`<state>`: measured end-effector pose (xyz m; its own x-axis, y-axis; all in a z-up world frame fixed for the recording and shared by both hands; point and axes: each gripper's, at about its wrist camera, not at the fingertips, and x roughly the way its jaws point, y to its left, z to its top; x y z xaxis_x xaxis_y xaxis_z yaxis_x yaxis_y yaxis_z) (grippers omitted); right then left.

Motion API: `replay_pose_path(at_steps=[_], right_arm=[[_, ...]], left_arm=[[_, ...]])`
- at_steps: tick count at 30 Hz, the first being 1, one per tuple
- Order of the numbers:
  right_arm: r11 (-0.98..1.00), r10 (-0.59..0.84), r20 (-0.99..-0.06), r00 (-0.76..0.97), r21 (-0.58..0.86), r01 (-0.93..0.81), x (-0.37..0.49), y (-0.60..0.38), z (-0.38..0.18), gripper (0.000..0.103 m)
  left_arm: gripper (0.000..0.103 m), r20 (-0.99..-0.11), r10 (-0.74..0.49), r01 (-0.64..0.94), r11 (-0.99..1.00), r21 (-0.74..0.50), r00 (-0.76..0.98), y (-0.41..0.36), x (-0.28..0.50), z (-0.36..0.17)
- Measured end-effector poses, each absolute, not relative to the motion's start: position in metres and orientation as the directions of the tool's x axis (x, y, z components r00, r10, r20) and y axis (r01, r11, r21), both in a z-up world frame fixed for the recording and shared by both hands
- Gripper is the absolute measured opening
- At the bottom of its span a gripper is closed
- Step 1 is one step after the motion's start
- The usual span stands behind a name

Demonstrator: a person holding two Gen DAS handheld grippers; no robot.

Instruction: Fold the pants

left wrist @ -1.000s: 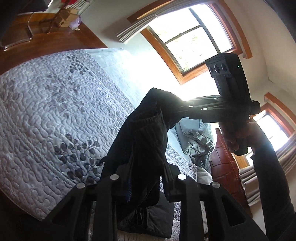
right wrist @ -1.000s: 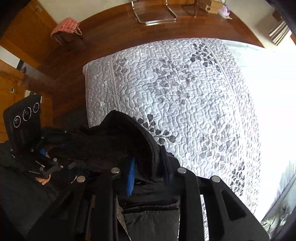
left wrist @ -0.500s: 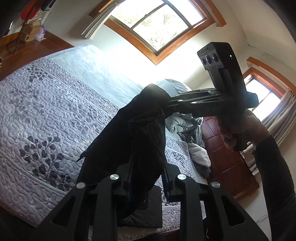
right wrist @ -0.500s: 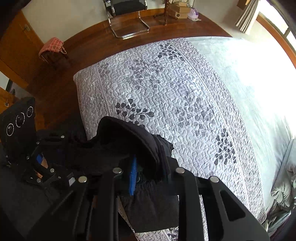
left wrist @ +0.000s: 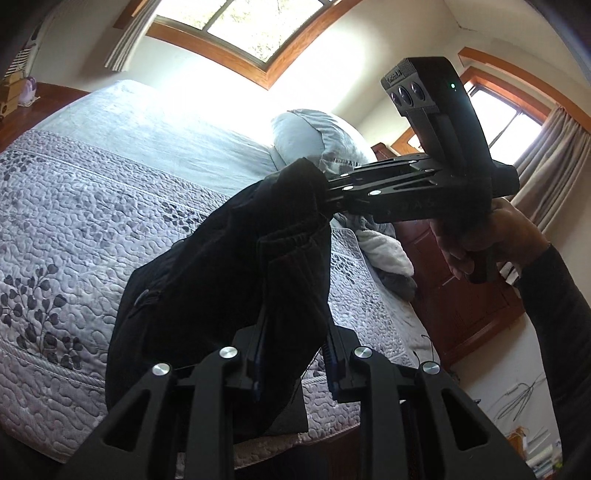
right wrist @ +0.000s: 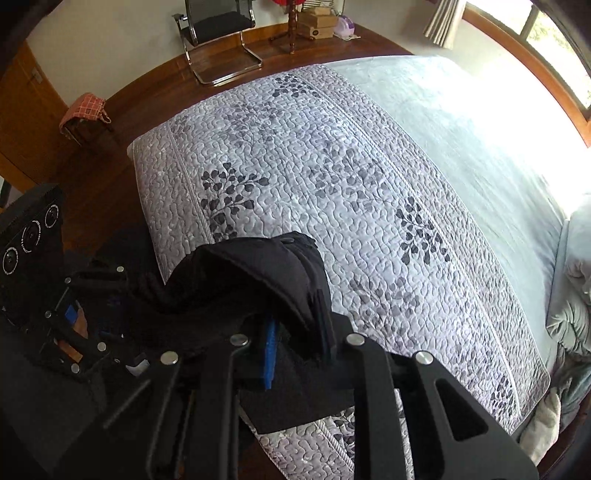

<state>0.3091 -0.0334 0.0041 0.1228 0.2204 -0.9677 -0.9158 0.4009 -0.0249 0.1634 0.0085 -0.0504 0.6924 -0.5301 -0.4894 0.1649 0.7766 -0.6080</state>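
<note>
Black pants (left wrist: 221,277) hang bunched in the air over the near edge of the bed, held between both grippers. My left gripper (left wrist: 293,354) is shut on a thick fold of them at the bottom of the left wrist view. My right gripper (left wrist: 325,195), gripped by a person's hand (left wrist: 487,240), pinches the upper fold from the right. In the right wrist view the pants (right wrist: 251,273) drape over my right gripper (right wrist: 299,343). Its jaws are closing with the cloth between them. The left gripper (right wrist: 92,314) sits low at the left there.
The bed's grey quilt (right wrist: 332,166) with a leaf print spreads below, pale blue sheet beyond. Pillows and crumpled bedding (left wrist: 317,136) lie at the head end by a wooden cabinet (left wrist: 454,295). A chair (right wrist: 218,26), a stool with checked cloth (right wrist: 85,110) and boxes (right wrist: 317,22) stand on the wooden floor.
Both grippers have carried the pants sideways along the bed's near edge toward the pillow end and slightly higher. The left wrist has rolled. Both grips on the cloth have held.
</note>
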Motion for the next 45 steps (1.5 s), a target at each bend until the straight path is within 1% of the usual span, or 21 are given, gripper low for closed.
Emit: replay_pose_path(at_steps=[5,13,21,30,35,40,42,44,45], right_arm=[[0.415,0.203,-0.966,0.159,-0.062,-0.908,0.304,-0.079,-0.013,0.015],[0.458,0.207,-0.965,0.162,-0.051,-0.887,0.305,-0.137,-0.052,0.014],[0.458,0.192,-0.968,0.161,-0.056,-0.887,0.305,-0.185,-0.102,0.013],[0.456,0.142,-0.977,0.157,-0.076,-0.887,0.304,-0.218,-0.164,0.014],[0.475,0.14,-0.98,0.142,-0.06,-0.878,0.303,-0.231,-0.189,0.018],[0.51,0.162,-0.978,0.134,-0.034,-0.86,0.305,-0.241,-0.202,0.02],[0.524,0.171,-0.975,0.14,-0.03,-0.851,0.304,-0.245,-0.204,0.022],[0.549,0.18,-0.972,0.152,-0.029,-0.835,0.303,-0.253,-0.205,0.029],[0.564,0.186,-0.971,0.153,-0.023,-0.825,0.302,-0.257,-0.205,0.029]], left_arm=[[0.025,-0.527,-0.552,0.204,0.79,-0.578,0.646,-0.033,0.172,-0.064],[0.025,-0.586,-0.573,0.233,0.799,-0.554,0.572,-0.088,0.186,-0.096],[0.025,-0.648,-0.578,0.234,0.808,-0.541,0.496,-0.132,0.198,-0.136],[0.025,-0.714,-0.575,0.219,0.816,-0.535,0.399,-0.165,0.212,-0.189],[0.025,-0.739,-0.576,0.205,0.816,-0.54,0.349,-0.171,0.216,-0.215],[0.025,-0.75,-0.581,0.199,0.814,-0.546,0.317,-0.171,0.218,-0.227],[0.025,-0.753,-0.583,0.196,0.812,-0.55,0.305,-0.171,0.219,-0.231],[0.025,-0.762,-0.579,0.197,0.815,-0.545,0.29,-0.173,0.221,-0.234],[0.025,-0.766,-0.577,0.197,0.817,-0.543,0.282,-0.173,0.222,-0.236]])
